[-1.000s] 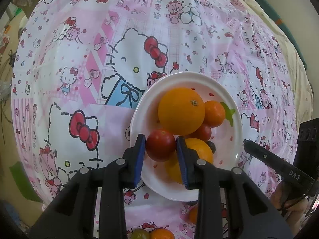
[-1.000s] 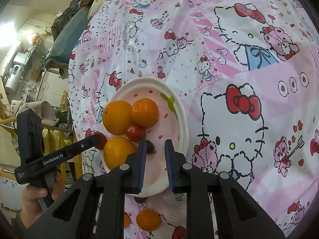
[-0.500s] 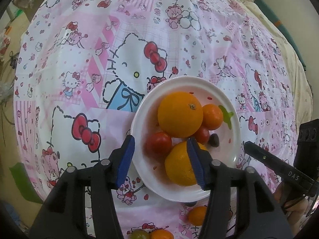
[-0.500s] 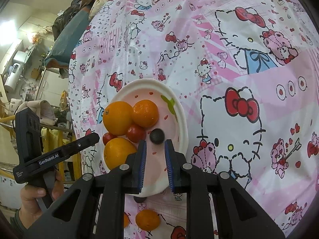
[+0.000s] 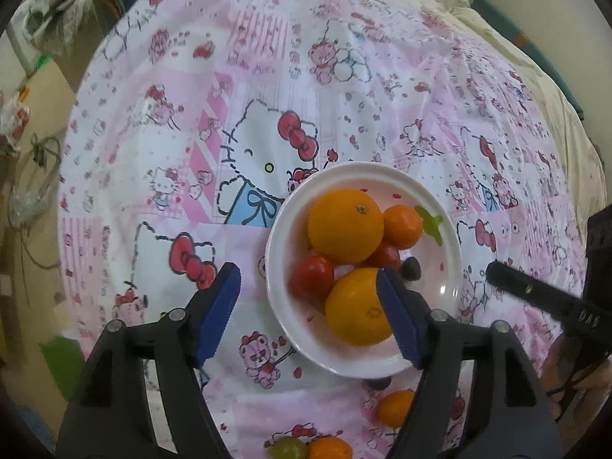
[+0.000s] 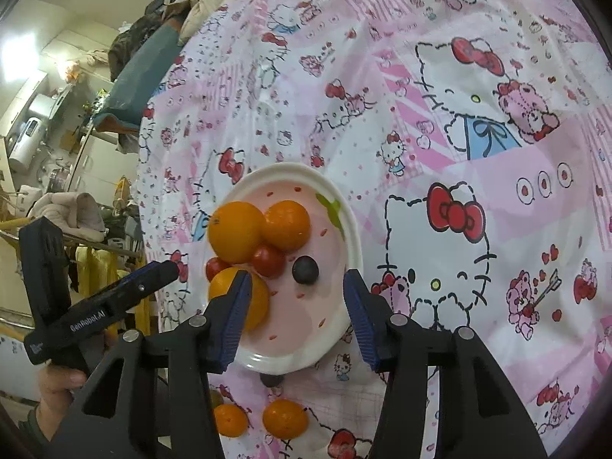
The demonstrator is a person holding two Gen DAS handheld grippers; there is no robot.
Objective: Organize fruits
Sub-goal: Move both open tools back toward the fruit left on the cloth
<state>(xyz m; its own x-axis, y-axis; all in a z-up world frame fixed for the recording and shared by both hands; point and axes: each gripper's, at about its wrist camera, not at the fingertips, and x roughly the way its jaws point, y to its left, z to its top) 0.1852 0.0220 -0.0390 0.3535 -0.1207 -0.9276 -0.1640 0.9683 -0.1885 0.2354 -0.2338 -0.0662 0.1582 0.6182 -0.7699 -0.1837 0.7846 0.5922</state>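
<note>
my left gripper (image 5: 308, 313) spread wide, nothing between pads, hovering over near edge of plate (image 5: 443, 264). my right gripper (image 6: 296, 311) also spread wide, empty, above plate's near rim. on plate: two big oranges (image 5: 344, 223), small orange (image 5: 402, 226), two tomatoes (image 5: 313, 276), dark berry (image 6: 305, 270). off plate on tablecloth (image 5: 267, 88), nearer me: two small oranges (image 6: 285, 418), green grape (image 5: 288, 448).

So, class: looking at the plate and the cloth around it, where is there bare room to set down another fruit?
On the plate, the right half is free, bordered by the dark berry and the rim. Its left side is crowded with oranges and tomatoes. The cloth right of and beyond the plate is bare; the near cloth holds loose small oranges.
</note>
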